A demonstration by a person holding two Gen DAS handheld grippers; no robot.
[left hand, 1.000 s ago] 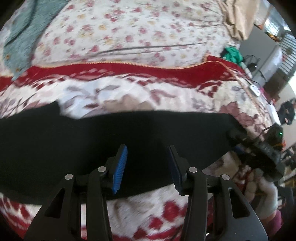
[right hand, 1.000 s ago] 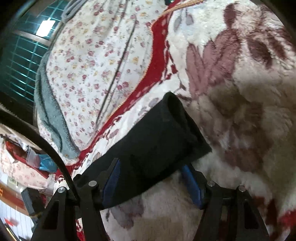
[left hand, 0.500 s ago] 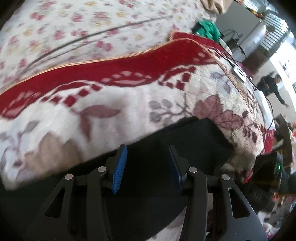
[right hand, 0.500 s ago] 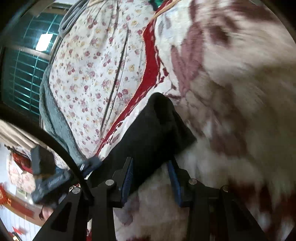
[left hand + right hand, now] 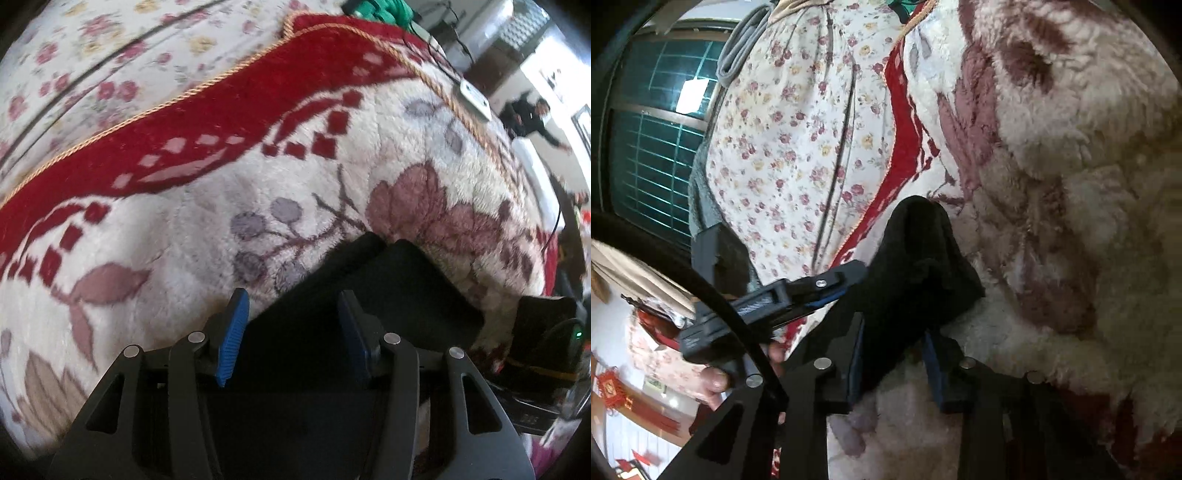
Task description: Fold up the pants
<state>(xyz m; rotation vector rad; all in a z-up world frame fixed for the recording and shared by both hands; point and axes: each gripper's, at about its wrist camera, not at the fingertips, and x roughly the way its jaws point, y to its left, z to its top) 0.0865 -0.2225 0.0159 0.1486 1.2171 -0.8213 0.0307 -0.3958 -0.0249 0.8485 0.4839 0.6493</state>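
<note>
Pants (image 5: 388,295), one black pair, lie on a plush blanket (image 5: 221,236) on a bed, and both tools are at them.

In the left wrist view, nearest the lens, the left tool (image 5: 291,317) points steeply down with its two blue pads spread and opening wider; black cloth lies between and under them, but neither pad presses on it. Just past the pads one end of the pants shows two stacked layers with a seam between. Beyond that the blanket runs cream with mauve leaves and grey berries, then a single red band edged with gold cord. Farther still is a flowered sheet (image 5: 110,55). At the far right edge lie one white power strip (image 5: 474,98) and one green cloth (image 5: 380,9). One person in dark clothes (image 5: 528,118) sits in the background.

In the right wrist view, the right tool (image 5: 894,354) points nearly level. Its two pads are closing, and a bunched fold of the pants (image 5: 916,266) runs between them; they look to be pinching it. The left tool (image 5: 846,282) reaches in from the left with its tips at the black cloth, held by a hand (image 5: 716,380) whose fingers show below it. Past the pants are the red band, the flowered sheet, one grey towel (image 5: 701,192) beside it, and one barred window (image 5: 657,147).
</note>
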